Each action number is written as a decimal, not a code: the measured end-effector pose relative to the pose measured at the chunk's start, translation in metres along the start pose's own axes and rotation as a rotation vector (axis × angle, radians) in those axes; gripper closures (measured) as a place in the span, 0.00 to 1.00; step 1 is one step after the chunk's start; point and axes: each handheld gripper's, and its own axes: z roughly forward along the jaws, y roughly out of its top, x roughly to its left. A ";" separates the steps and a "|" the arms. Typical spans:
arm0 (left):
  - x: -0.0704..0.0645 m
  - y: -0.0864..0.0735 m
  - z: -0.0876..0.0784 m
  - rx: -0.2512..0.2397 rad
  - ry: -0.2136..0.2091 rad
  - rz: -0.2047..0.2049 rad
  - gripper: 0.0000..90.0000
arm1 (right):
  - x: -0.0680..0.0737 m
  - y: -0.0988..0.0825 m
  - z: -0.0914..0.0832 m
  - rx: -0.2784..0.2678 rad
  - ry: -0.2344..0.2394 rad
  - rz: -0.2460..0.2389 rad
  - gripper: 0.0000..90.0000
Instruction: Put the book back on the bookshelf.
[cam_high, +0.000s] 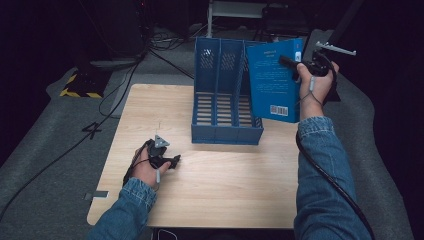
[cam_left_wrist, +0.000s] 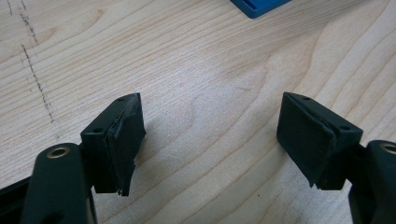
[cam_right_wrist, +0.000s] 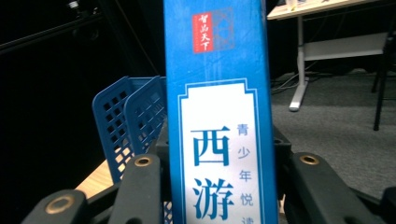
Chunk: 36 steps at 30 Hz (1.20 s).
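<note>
Currently the right tongs (cam_high: 289, 64) pinch a blue paperback book (cam_high: 274, 82), held upright in the air above the far right corner of the bench (cam_high: 220, 200). In the right gripper view the book's spine (cam_right_wrist: 217, 116) stands between the two black jaws, which press on it from either side; the spine carries a red seal near the top and a white panel with large blue Chinese characters. In the high view the back cover faces the camera, with a barcode sticker at its lower right. The book's lower edge hangs just beside the right end of the blue three-slot file rack (cam_high: 225, 95); whether the two touch I cannot tell from this angle.

The rack stands on the far half of the bench, toward its right edge, open slots facing the near edge, perforated dividers upright.

The left tongs (cam_high: 174, 161) rest low over the near left part of the bench, jaws spread wide with bare wood between them. In the left gripper view a corner of the rack (cam_left_wrist: 259, 7) shows at the top edge, well apart from the pads (cam_left_wrist: 122, 135).
</note>
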 end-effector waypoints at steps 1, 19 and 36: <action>0.000 0.000 0.000 0.000 0.000 0.000 0.26 | 0.001 0.000 0.000 -0.001 -0.006 0.003 0.68; 0.000 0.000 0.000 0.001 -0.001 -0.001 0.26 | 0.049 0.001 0.040 0.046 -0.062 -0.007 0.68; 0.000 0.000 0.000 -0.001 -0.001 0.002 0.26 | 0.050 -0.016 0.069 0.014 -0.060 0.039 0.68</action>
